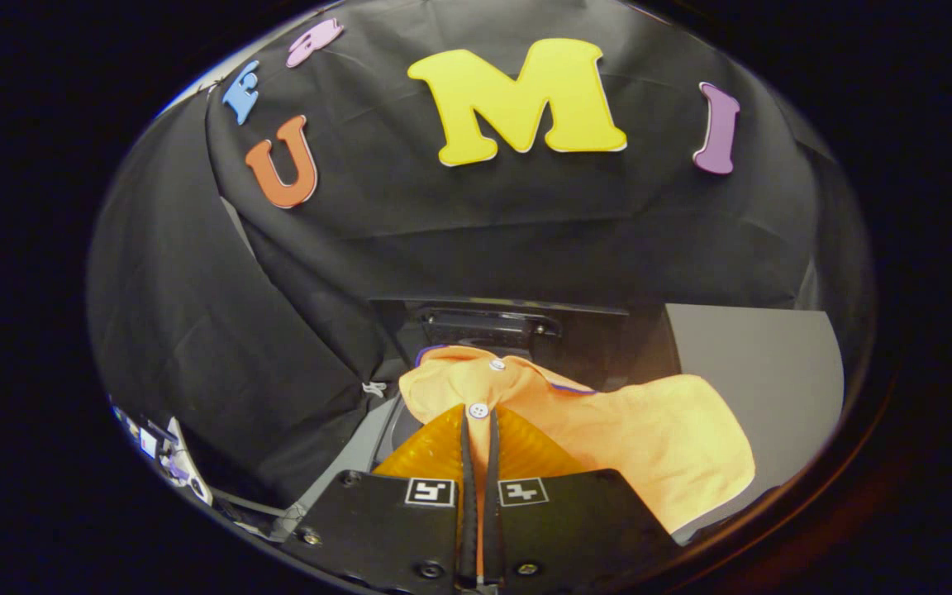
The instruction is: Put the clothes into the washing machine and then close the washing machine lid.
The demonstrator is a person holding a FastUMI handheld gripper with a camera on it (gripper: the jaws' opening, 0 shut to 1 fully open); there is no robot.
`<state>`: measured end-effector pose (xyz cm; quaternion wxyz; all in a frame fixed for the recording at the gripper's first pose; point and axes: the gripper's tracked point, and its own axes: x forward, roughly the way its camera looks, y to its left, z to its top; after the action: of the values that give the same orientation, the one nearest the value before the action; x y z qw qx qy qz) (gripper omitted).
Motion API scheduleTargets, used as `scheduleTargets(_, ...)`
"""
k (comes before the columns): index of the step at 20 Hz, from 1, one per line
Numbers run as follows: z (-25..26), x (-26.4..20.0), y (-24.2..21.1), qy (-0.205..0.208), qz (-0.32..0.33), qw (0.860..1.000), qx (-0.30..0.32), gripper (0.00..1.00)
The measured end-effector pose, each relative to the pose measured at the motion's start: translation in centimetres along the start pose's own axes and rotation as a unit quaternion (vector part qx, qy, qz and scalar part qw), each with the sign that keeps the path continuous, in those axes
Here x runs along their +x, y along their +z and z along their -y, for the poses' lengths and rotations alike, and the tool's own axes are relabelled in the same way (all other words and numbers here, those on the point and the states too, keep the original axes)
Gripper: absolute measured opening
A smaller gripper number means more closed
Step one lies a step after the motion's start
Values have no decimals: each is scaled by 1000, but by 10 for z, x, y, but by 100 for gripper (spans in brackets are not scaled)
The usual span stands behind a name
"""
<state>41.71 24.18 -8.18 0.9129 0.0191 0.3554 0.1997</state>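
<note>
The gripper (478,430) is clamped on the shirt (608,421) by its placket – 2 fingers together – so it hangs toward 3 o'clock, washer (492,326) at 12 o'clock.

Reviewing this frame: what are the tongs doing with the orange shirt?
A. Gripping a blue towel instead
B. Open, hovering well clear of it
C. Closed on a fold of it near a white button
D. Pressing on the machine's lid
C: the tongs stand almost together with a thin fold of the orange shirt pinched between them, just below a white button, and the rest drapes ahead of them.
</note>
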Motion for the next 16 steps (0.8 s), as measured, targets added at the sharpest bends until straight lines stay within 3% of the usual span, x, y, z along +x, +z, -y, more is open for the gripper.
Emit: scheduleTargets(16,-33,98,-30,-11,-35,999,-7,6)
